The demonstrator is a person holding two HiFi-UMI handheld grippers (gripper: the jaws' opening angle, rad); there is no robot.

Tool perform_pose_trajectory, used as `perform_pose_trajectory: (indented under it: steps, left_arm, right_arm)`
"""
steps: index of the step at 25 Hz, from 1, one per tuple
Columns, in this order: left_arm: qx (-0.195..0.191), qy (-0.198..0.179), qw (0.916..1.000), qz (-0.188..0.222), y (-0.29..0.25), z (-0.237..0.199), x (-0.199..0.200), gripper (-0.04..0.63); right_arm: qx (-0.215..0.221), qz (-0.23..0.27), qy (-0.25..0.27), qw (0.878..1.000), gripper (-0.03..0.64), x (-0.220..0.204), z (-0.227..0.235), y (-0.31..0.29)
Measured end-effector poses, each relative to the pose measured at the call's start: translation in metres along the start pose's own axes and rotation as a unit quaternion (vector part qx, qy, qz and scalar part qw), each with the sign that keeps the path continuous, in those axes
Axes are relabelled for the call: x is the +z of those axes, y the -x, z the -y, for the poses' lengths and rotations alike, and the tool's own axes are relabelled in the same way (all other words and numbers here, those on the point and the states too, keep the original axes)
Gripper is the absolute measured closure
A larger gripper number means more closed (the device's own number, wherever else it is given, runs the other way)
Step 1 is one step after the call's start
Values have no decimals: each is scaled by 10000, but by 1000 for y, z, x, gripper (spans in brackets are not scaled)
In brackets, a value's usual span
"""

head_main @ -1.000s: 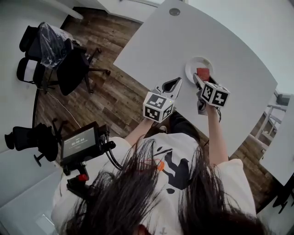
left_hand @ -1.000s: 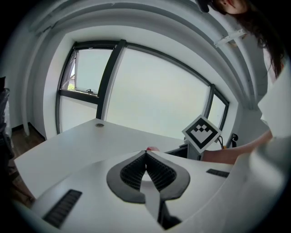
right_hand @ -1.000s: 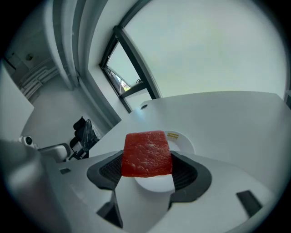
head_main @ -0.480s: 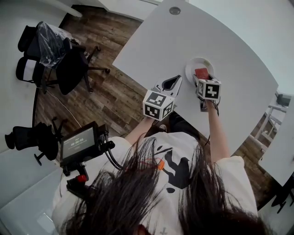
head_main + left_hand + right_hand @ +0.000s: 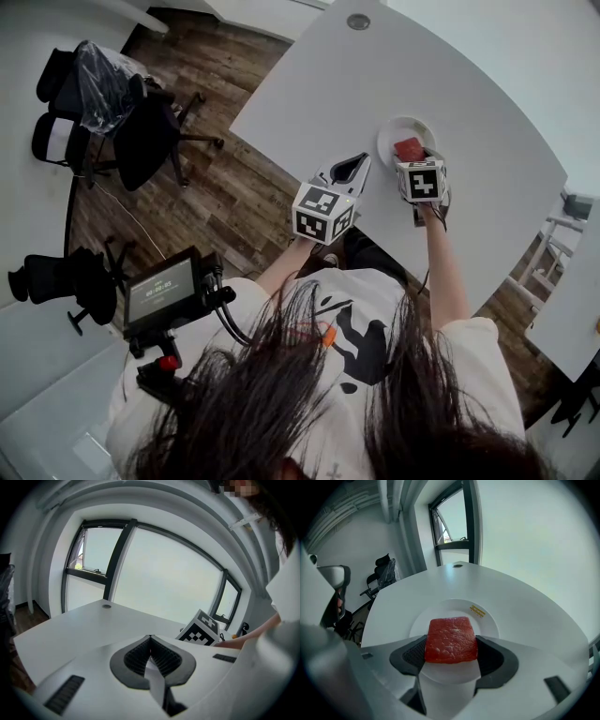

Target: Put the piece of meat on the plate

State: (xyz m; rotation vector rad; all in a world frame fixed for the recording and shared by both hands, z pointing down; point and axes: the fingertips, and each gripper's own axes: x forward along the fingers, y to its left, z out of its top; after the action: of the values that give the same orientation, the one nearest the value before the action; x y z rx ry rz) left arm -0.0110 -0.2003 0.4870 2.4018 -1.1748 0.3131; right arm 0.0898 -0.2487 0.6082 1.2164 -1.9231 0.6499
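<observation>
Left gripper: my jaws pressed together, holding nothing.
Right gripper: my jaws clamp the piece of meat by its sides, over the plate.
Handling: I judge it soft, slick and light; side grip suits.

Piece of meat: red, with paler creased marbling on top.
Plate: white, with a small yellow label near the far rim; its print is too small to read.
Right gripper and left gripper: light grey bodies, black ribbed pads.
Left cube and right cube: white with black square markers.
Table: plain white.
Floor: brown wood planks in mixed tones.
Chairs: black.
Shirt: white with a black print and an orange spot, possibly part of the print.
Hair: dark.
Monitor: black, with a red knob below.
</observation>
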Motion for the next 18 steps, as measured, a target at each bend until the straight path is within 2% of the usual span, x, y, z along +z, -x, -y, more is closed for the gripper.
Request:
perform_pose_trajectory:
  steps: [18]
  left_arm:
    - [54, 41, 10000, 19, -1, -7, -1, 590]
  right_arm:
    - [73, -99, -190, 9997, 304, -3, 1, -5]
